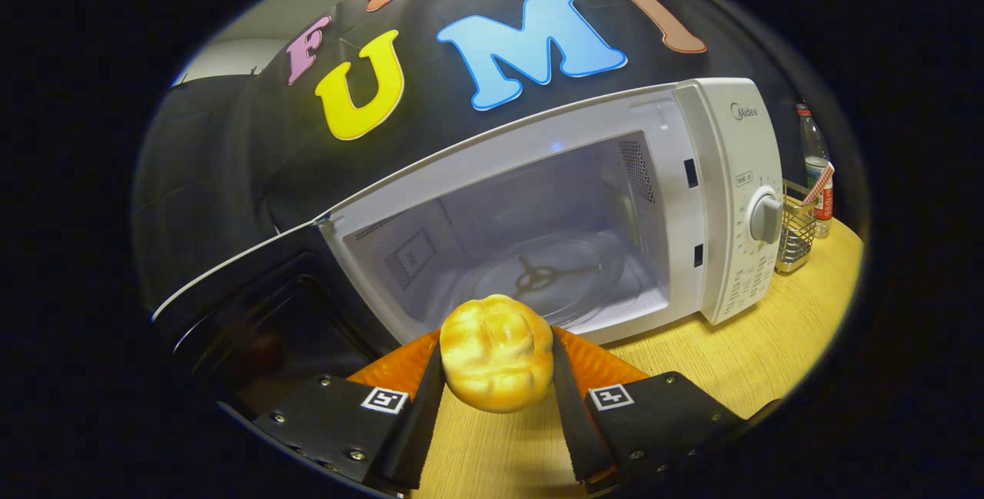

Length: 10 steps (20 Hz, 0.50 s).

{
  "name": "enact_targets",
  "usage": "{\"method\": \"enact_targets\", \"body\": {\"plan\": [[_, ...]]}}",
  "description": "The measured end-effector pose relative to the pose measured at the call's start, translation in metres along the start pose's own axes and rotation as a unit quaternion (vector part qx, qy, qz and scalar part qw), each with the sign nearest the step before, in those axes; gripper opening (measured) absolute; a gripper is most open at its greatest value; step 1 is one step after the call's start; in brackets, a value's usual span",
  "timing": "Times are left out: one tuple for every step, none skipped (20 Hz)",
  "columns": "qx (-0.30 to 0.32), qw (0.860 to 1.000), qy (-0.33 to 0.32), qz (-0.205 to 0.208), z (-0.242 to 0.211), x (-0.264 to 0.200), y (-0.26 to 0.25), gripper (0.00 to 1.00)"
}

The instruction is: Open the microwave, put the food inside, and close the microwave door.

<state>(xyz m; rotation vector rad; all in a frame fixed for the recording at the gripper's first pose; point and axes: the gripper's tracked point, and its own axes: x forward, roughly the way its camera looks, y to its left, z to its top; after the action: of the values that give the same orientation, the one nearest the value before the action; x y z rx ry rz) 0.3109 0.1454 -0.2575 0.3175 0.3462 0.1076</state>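
Observation:
A golden bread roll (496, 353) sits between my two fingers, and my gripper (496, 364) is shut on it, holding it above the wooden table (738, 360). Just beyond the roll stands the white microwave (730, 176) with its cavity open. Its dark door (254, 299) is swung out to the left of the fingers. Inside, the glass turntable (546, 276) lies bare on the cavity floor. The control panel with a round knob (765, 216) is on the microwave's right side.
To the right of the microwave stand a wire basket (796, 234) and a plastic bottle (815, 168) with a red label near the table's far edge. Black cloth hangs behind the microwave.

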Motion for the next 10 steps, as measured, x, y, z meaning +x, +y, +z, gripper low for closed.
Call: {"method": "enact_targets", "body": {"plan": [[0.006,1.000,-0.005,-0.010,0.003,0.009,-0.002,0.71],[0.010,1.000,-0.005,-0.020,0.004,0.018,-0.005,0.71],[0.017,1.000,0.000,-0.026,0.003,0.028,-0.006,0.71],[0.025,0.999,0.001,-0.035,0.001,0.038,-0.009,0.71],[0.031,0.999,-0.001,-0.045,0.002,0.046,-0.013,0.71],[0.038,0.998,-0.009,-0.053,0.004,0.056,-0.016,0.71],[0.044,0.997,-0.015,-0.061,0.005,0.064,-0.020,0.71],[0.049,0.997,-0.013,-0.064,0.004,0.070,-0.022,0.70],[0.056,0.996,-0.009,-0.067,0.003,0.077,-0.023,0.71],[0.067,0.995,-0.012,-0.069,0.004,0.082,-0.025,0.71]]}}
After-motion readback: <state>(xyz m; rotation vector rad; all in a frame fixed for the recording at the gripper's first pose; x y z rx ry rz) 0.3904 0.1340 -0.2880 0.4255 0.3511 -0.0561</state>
